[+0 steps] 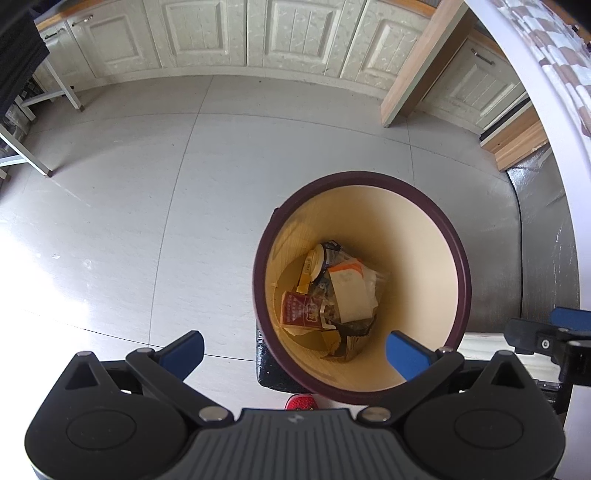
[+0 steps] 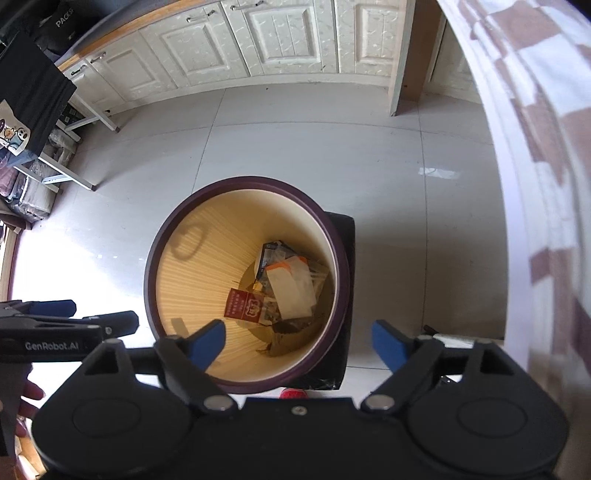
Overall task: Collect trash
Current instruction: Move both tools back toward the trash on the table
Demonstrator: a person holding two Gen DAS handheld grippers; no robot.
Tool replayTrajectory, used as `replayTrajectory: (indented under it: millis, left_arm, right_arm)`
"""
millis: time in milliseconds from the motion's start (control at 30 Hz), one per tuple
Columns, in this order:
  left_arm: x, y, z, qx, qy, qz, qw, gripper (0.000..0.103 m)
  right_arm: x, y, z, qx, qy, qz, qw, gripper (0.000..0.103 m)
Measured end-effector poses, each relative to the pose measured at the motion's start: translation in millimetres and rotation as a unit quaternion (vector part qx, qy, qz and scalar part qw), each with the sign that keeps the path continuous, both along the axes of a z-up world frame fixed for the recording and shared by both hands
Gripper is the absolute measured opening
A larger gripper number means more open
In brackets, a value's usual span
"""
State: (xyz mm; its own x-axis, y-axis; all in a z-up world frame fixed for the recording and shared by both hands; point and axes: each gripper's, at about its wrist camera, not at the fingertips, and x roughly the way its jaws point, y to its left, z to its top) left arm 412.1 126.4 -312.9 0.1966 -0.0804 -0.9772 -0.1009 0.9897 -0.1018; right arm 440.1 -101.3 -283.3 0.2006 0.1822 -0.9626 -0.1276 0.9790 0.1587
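A round trash bin with a dark purple rim (image 1: 461, 258) (image 2: 155, 258) and a yellow inside stands on the floor below both grippers. At its bottom lie several pieces of trash: a red packet (image 1: 297, 308) (image 2: 245, 305), a white paper wrapper (image 1: 351, 291) (image 2: 291, 291) and a small cup (image 1: 317, 260). My left gripper (image 1: 295, 354) is open and empty above the bin's near rim. My right gripper (image 2: 299, 345) is open and empty above the bin. Each gripper shows at the edge of the other's view, the right one (image 1: 546, 332) and the left one (image 2: 74, 321).
The bin stands on a black mat (image 2: 345, 258) on a grey tiled floor (image 1: 147, 184). Cream cabinets (image 1: 258, 33) line the far wall. A white table with a checked cloth (image 2: 535, 147) is at the right. A white metal rack (image 2: 55, 173) stands at the left.
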Motion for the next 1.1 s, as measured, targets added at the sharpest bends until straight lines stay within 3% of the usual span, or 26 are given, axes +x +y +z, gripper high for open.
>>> replayTrajectory:
  millis: [67,467,1100]
  left_arm:
    - [-5.4,1.3,5.3,0.001,-0.005,-0.001,1.0000,0.103]
    - [-44.5,7.8,45.3,0.004,-0.039,-0.012,0.9992,0.103]
    - [-93.7,12.0,145.8,0.000,-0.152,0.003,0.9884,0.103]
  right_arm:
    - [-5.6,-0.9,3.7,-0.003,-0.007,-0.004,1.000,0.098]
    - [-40.1,0.8,31.3,-0.016,-0.040,0.004,0.999,0.103]
    - [-89.6,-1.3,138.1,-0.005,-0.148,0.019,0.989,0.103]
